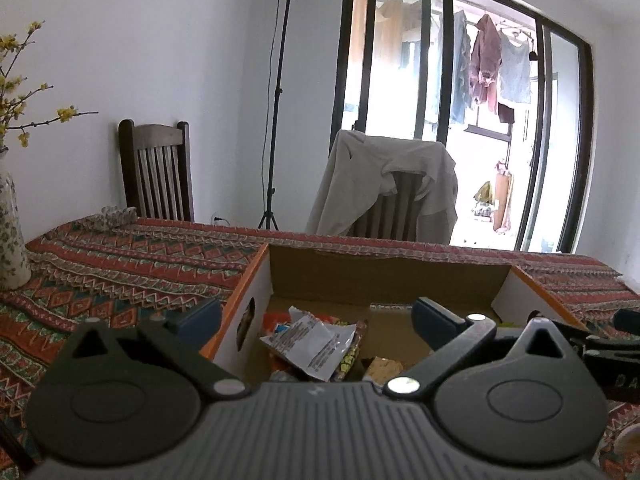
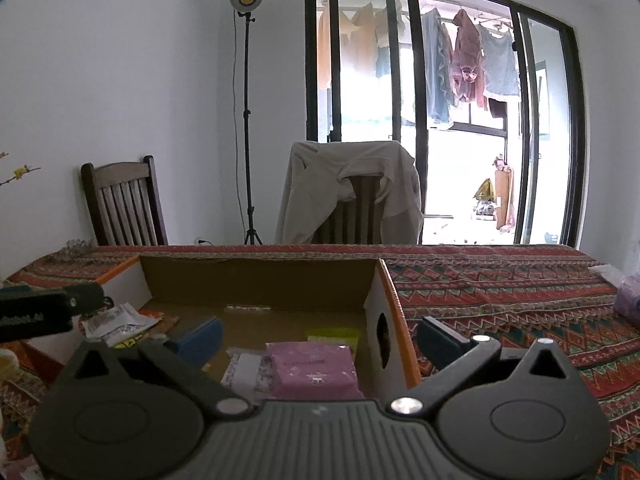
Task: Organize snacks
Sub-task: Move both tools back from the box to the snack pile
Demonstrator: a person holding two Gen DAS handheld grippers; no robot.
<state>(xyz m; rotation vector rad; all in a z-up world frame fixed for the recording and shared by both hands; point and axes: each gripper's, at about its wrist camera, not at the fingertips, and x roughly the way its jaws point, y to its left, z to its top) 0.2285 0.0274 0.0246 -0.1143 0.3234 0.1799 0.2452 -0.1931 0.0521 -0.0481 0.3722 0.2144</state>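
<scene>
2 claws over 1 cardboard box (image 1: 384, 276) on table with patterned cloth (image 1: 120, 264).

Left claw (image 1: 316, 322): released, jaws spread wide, nothing between the pads; left finger outside the box's left wall, right finger inside the box. Seen also at left edge of the right wrist view as a dark finger (image 2: 44, 308).

Right claw (image 2: 320, 340): released, jaws spread wide, nothing gripped; left finger inside the box, right finger outside the box's right wall, above the cloth.

Box: open-topped, orange-edged, white side walls with oval handle hole (image 2: 383, 346), brown interior.

Contents, left part: white printed snack wrapper (image 1: 310, 344), crumpled, lying on several colourful packets (image 1: 352, 356); exact kinds unreadable. Pale block (image 1: 384, 366) just beside them, toward the near edge.

Contents, right part: pink packet (image 2: 312, 372) near the right wall; yellow-green packet (image 2: 332, 334) behind it; white printed packet (image 2: 246, 372) touching the pink one's left side.

Surroundings: floral vase (image 1: 10, 232) with yellow-blossomed branches at table's left; 2 dark wooden chairs beyond the table, 1 bare (image 1: 156, 172), 1 draped with a pale garment (image 1: 384, 184); lamp on tripod stand (image 1: 280, 92); glazed sliding doors (image 1: 448, 64) with hanging laundry (image 1: 486, 64) outside.
</scene>
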